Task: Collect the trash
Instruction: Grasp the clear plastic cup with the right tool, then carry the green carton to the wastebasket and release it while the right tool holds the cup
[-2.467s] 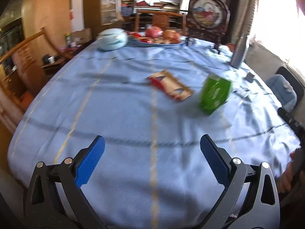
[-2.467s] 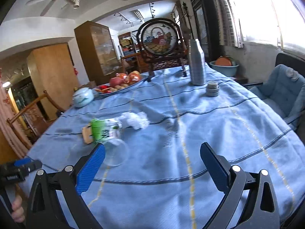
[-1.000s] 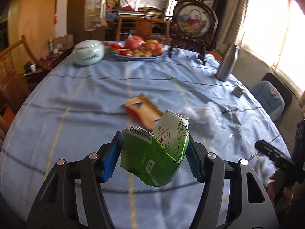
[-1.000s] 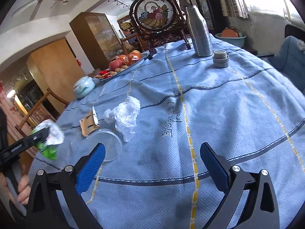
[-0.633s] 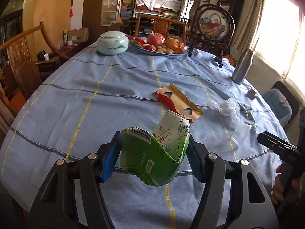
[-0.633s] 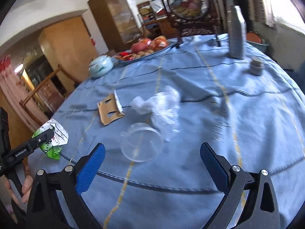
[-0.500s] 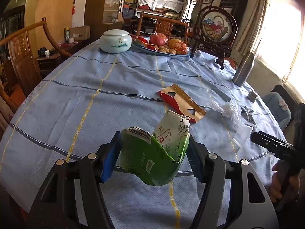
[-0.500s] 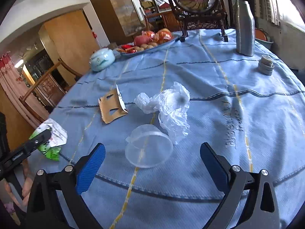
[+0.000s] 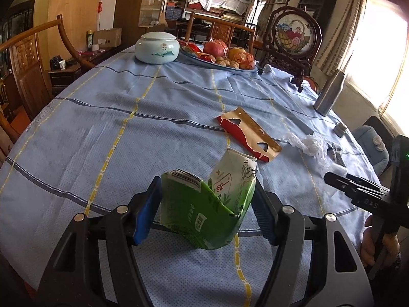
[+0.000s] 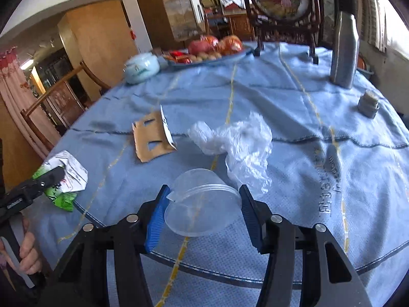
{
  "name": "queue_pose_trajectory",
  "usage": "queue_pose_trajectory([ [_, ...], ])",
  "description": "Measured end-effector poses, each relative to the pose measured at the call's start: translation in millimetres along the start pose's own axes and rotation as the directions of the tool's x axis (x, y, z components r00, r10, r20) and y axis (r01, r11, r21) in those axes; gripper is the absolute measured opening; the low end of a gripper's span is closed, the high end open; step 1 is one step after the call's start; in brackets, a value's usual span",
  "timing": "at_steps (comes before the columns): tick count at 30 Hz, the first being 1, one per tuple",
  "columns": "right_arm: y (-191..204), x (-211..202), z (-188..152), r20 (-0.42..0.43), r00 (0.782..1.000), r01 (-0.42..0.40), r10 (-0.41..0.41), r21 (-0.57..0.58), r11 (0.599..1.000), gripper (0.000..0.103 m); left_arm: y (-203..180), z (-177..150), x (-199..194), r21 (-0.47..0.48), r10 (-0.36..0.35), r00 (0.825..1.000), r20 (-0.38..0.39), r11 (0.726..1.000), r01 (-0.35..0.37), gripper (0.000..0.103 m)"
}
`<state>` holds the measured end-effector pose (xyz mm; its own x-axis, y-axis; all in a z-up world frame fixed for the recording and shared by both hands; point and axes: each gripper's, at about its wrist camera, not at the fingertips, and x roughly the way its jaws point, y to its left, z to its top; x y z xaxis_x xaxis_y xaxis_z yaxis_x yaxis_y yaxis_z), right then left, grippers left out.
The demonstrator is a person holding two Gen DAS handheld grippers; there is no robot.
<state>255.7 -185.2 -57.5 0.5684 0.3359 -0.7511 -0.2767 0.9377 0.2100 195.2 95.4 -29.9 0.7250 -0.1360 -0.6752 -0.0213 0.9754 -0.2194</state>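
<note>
Left gripper (image 9: 204, 212) clamped crushed green milk carton (image 9: 208, 204), held above near edge of blue tablecloth (image 9: 102, 128). Right gripper (image 10: 203, 215) fingers flanked clear plastic cup (image 10: 202, 207) lying on cloth; contact unclear. Just beyond cup: crumpled plastic wrap (image 10: 237, 143). Torn cardboard piece (image 10: 152, 136) left of wrap. Far: fruit platter (image 9: 225, 57).

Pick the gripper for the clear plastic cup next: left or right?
Right. The right gripper already brackets the clear plastic cup lying on the tablecloth, pads either side. The left gripper is shut on the green carton.
</note>
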Motion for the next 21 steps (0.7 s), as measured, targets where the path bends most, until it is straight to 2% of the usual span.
queue_pose_trajectory([
  [9,0,-9,-1,0.044,0.999,0.006,-0.005,0.0,1.0,0.055,2,-6,7,-0.017,0.015,0.999,-0.031,1.0,-0.015,0.073],
  [10,-1,-9,-2,0.045,0.999,0.002,-0.002,0.001,1.0,0.055,2,-7,7,-0.019,0.013,0.999,-0.032,1.0,-0.013,0.071],
  [12,-1,-10,-1,0.046,0.999,0.0,0.0,0.004,1.0,0.055,3,-8,5,-0.018,0.006,1.0,-0.026,1.0,-0.006,0.058],
  [13,-1,-10,-2,0.048,0.999,-0.001,0.001,0.004,1.0,0.055,2,-8,2,-0.011,0.005,1.0,-0.02,1.0,-0.005,0.048],
  [21,-3,-15,-3,0.074,0.997,-0.012,0.011,0.013,1.0,0.055,3,-4,-34,-0.031,0.019,0.998,0.058,0.999,-0.018,0.048],
])
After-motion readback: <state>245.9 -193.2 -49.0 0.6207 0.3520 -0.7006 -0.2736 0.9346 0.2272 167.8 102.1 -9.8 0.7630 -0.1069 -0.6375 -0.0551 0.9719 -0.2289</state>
